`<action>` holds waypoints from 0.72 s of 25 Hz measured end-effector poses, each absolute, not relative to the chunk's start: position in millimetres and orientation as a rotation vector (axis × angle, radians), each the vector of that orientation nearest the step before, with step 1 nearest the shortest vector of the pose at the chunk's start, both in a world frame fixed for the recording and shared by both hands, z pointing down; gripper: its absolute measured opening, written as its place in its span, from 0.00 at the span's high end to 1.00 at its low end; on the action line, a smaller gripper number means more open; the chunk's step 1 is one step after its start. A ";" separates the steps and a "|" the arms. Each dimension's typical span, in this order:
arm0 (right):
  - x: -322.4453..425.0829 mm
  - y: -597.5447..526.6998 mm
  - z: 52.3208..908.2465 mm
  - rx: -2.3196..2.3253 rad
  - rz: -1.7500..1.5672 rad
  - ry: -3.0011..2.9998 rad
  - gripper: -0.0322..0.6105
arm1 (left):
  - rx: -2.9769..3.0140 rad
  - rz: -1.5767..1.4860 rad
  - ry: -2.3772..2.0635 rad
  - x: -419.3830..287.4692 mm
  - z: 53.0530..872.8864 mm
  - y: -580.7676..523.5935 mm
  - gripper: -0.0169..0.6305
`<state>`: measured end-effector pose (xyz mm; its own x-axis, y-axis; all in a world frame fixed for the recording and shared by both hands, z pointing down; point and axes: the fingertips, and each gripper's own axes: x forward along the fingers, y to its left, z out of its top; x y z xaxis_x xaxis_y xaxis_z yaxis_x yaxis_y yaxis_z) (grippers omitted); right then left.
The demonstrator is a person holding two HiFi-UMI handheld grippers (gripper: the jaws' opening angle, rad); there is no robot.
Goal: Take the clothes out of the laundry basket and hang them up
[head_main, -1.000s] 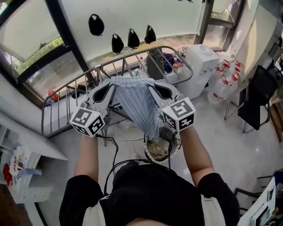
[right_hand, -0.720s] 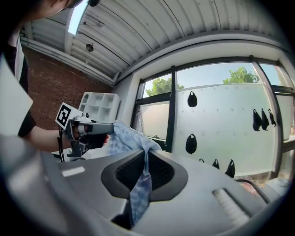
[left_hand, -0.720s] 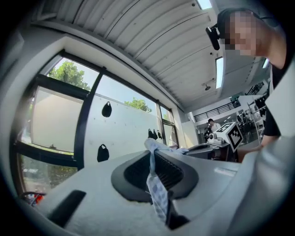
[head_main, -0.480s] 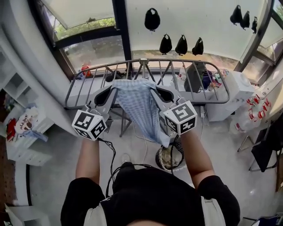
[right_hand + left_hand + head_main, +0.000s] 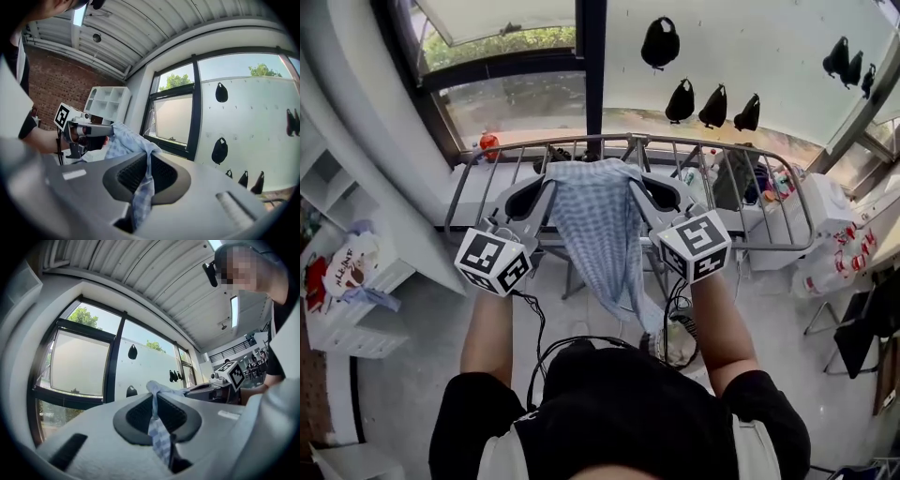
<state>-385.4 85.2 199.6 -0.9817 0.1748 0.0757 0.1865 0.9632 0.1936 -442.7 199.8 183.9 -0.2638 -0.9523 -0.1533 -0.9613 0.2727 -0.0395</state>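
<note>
No legible text, brand or number anywhere. The only printed marks are black-and-white square code patterns, no letters or digits: one on the left gripper (image 5: 547, 180), on its marker cube (image 5: 492, 262), and one on the right gripper (image 5: 643, 183), on its cube (image 5: 697, 247). The white bag (image 5: 347, 270) on the shelf at left has red print, too small to read. The containers (image 5: 844, 258) at far right have red labels, also illegible.

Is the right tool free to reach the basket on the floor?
Probably not: the right tool is shut on the cloth, which it holds with the left tool over the rack; the basket lies below.
</note>
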 end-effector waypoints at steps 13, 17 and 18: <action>-538.2 42.4 173.7 -0.217 -0.506 -2.981 0.90 | -1.745 -0.060 2.367 -599.0 154.8 155.7 0.93; -585.2 21.6 174.6 -0.207 -0.582 -2.948 0.90 | -1.671 -0.164 2.377 -645.8 158.2 135.3 0.93; -598.4 13.6 177.4 -0.209 -0.581 -2.938 0.90 | -1.677 -0.172 2.386 -657.9 160.7 128.4 0.93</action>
